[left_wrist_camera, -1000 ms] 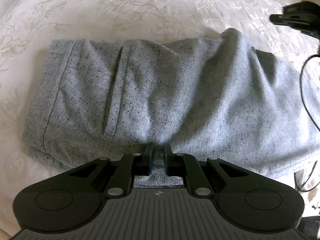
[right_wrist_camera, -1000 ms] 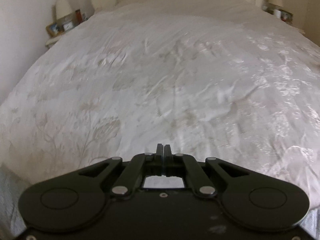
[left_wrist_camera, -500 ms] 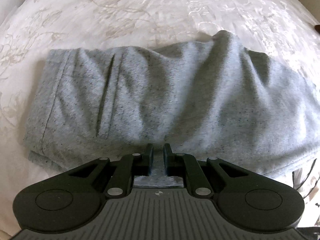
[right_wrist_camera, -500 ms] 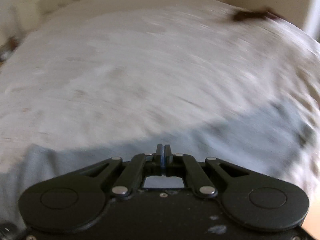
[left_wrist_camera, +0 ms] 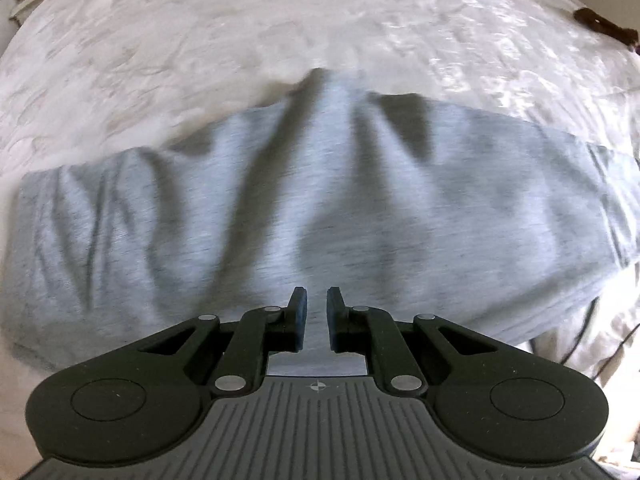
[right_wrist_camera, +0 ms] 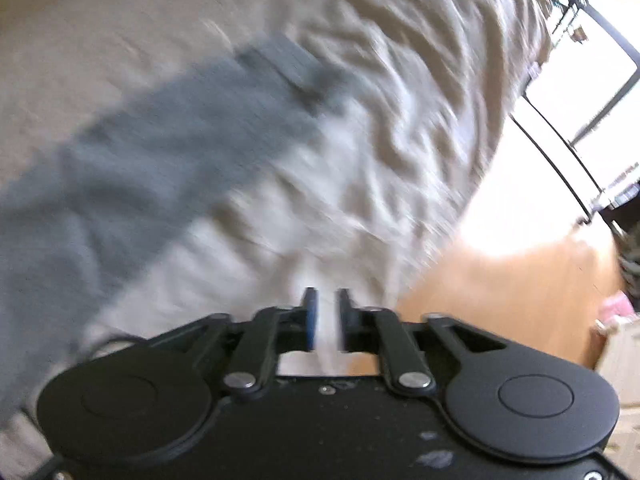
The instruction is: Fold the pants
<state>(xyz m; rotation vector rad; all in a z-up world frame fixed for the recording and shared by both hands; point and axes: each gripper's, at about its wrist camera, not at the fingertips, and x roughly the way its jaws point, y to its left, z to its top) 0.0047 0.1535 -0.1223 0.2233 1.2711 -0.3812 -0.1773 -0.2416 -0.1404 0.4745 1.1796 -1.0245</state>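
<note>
Grey pants (left_wrist_camera: 320,200) lie crosswise on a white embroidered bedspread (left_wrist_camera: 280,20), rumpled into long ridges that run toward my left gripper (left_wrist_camera: 317,296). That gripper points steeply down at the near edge of the pants and is shut on a thin pinch of the grey cloth. In the blurred right wrist view, one pant leg (right_wrist_camera: 160,152) with its ribbed cuff (right_wrist_camera: 288,64) stretches off to the left. My right gripper (right_wrist_camera: 327,296) hovers over bare bedspread (right_wrist_camera: 400,120) near the bed's edge. Its jaws are opening and nothing is between them.
A dark brown object (left_wrist_camera: 604,30) lies at the far right of the bed. A black cable (left_wrist_camera: 588,332) trails by the right end of the pants. Wooden floor (right_wrist_camera: 500,292) and a bright window (right_wrist_camera: 580,80) lie beyond the bed edge.
The left gripper has slid right along the pants, still pinching the cloth, and the fabric has bunched into deeper ridges. The right gripper swung from the headboard to the bed's edge, and its jaws parted.
</note>
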